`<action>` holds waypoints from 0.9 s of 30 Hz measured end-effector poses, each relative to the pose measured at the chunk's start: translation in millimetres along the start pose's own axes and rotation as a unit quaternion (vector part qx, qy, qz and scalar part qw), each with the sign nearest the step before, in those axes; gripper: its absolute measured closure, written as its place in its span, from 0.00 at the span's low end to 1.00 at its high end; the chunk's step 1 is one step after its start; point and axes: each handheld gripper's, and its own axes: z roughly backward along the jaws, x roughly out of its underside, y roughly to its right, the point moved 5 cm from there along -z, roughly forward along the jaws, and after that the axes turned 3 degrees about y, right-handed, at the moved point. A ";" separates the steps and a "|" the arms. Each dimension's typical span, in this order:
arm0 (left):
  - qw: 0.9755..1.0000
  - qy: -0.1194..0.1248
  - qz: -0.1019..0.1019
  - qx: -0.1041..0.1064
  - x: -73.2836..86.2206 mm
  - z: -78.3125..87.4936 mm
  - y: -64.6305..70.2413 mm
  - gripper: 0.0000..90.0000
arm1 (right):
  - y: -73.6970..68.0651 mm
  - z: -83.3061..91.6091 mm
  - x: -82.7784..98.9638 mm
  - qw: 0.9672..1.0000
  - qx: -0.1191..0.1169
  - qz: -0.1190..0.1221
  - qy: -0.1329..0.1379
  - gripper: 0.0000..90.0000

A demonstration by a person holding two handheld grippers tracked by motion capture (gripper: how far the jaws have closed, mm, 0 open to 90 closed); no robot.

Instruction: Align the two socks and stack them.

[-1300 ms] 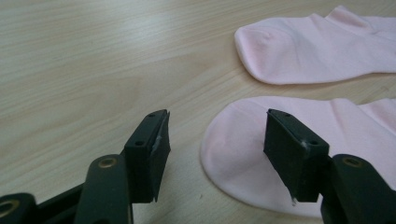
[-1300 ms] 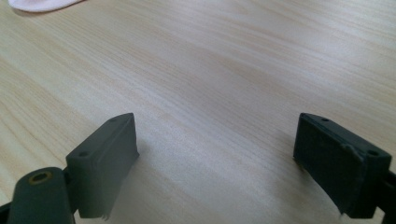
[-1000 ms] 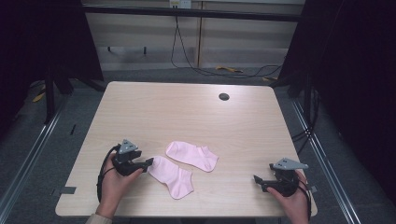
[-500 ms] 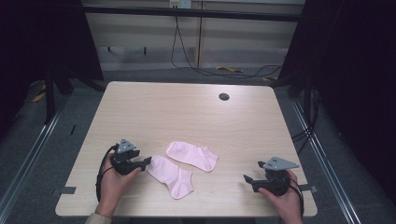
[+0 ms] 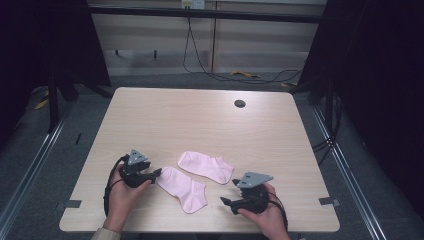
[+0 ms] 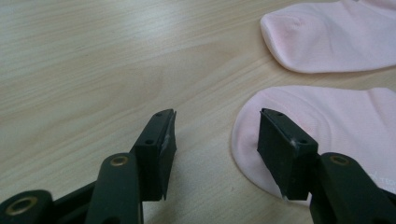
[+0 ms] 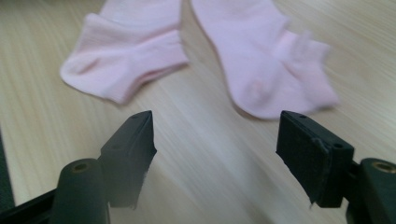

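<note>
Two pink socks (image 5: pixel 192 177) lie flat near the desk's (image 5: pixel 200 120) front edge; my left tool (image 5: pixel 155 174), released, straddles the nearer sock's toe for a pinch, right tool (image 5: pixel 226 201) released, approaching nearby.

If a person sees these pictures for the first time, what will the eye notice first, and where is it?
Two pink socks lie near the front of the pale wooden table: the nearer sock and the farther sock, close together. A hand-held gripper flanks them on each side, both with jaws open: the left gripper at the toe of the nearer sock, and the right gripper pointing toward the pair.
</note>
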 end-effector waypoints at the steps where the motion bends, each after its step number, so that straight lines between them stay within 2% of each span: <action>1: 1.000 -0.001 0.002 0.002 0.6 -0.3 0.7 0.52 | -2.7 -2.7 -1.4 1.000 -0.004 0.004 -0.002 0.32; 3: 1.000 -0.008 -0.007 0.004 1.8 0.0 1.3 0.52 | -13.9 -14.9 -8.5 1.000 -0.014 0.016 -0.005 0.32; 7: 1.000 -0.013 -0.010 0.001 3.7 0.7 1.7 0.51 | -25.6 -34.7 -21.3 1.000 -0.025 0.014 0.003 0.33; 11: 1.000 -0.013 -0.017 0.001 4.6 1.2 3.5 0.51 | -35.0 -50.2 -29.8 0.999 -0.020 0.031 0.002 0.34; 13: 1.000 -0.016 -0.023 0.003 5.0 1.5 3.5 0.52 | -38.3 -55.9 -30.8 0.999 -0.008 0.048 -0.005 0.38; 15: 1.000 -0.013 -0.018 0.004 5.1 1.1 5.0 0.52 | -39.4 -57.2 -27.1 0.998 -0.006 0.062 -0.022 0.41; 17: 1.000 -0.014 -0.025 0.006 4.9 1.2 4.9 0.53 | -38.6 -54.9 -23.8 0.998 -0.005 0.062 -0.024 0.44; 22: 0.999 -0.017 -0.029 0.015 4.6 1.0 10.8 0.58 | -28.9 -43.4 -15.4 0.999 -0.007 0.040 -0.026 0.54; 24: 0.999 -0.022 -0.040 0.018 3.9 1.3 13.7 0.63 | -26.9 -40.4 -13.4 0.999 -0.005 0.036 -0.025 0.61; 27: 0.999 -0.026 -0.038 0.029 3.6 1.3 18.1 0.72 | -27.6 -39.1 -12.5 0.999 -0.006 0.030 -0.026 0.65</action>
